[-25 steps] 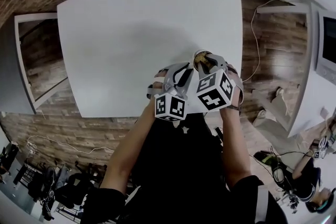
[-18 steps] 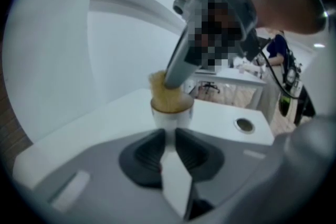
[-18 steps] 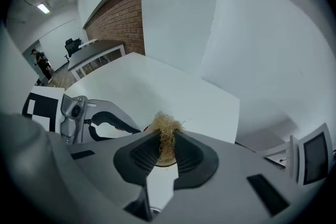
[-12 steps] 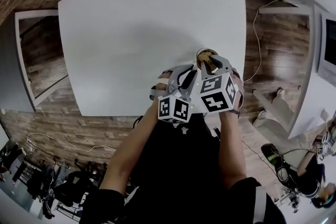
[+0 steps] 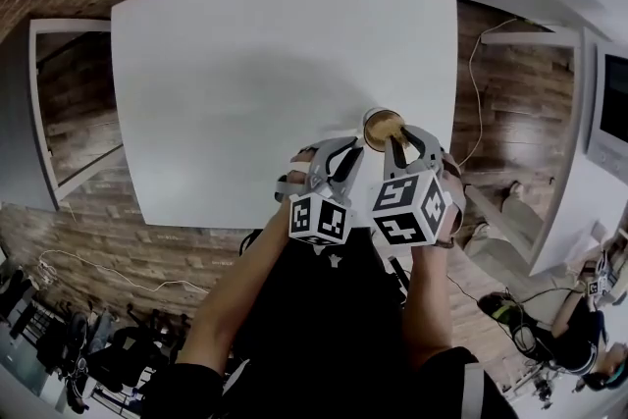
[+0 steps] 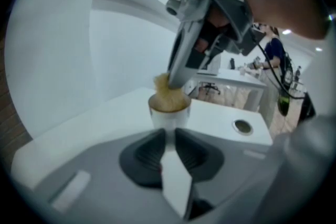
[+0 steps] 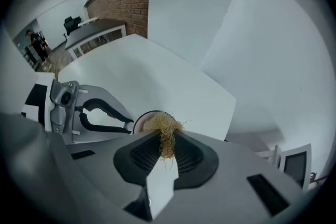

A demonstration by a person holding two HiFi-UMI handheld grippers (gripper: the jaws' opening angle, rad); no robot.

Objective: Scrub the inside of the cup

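Note:
A small white cup (image 5: pixel 381 127) stands near the front right edge of the white table (image 5: pixel 245 64). My left gripper (image 5: pixel 351 152) comes at it from the left. Its jaws have just been closing, and its tips (image 6: pixel 170 131) now pinch the near side of the cup (image 6: pixel 169 117); what part they grip is hidden. My right gripper (image 5: pixel 397 144) points steeply down over the cup, shut on a tan fibre scrubber (image 7: pixel 161 124). The tuft sits at the mouth of the cup (image 7: pixel 140 122), and the scrubber (image 6: pixel 164 96) bulges above the rim.
The table's front edge (image 5: pixel 294 211) runs just under both hands. Wooden floor lies around it, with a cable (image 5: pixel 473 64) at the right. Another white desk with a round hole (image 6: pixel 242 126) stands beyond, and a brick wall (image 7: pixel 123 2) is behind.
The right gripper has lifted slightly with the scrubber, so more of the tuft shows at the cup's mouth. The left gripper and the cup have stayed where they were.

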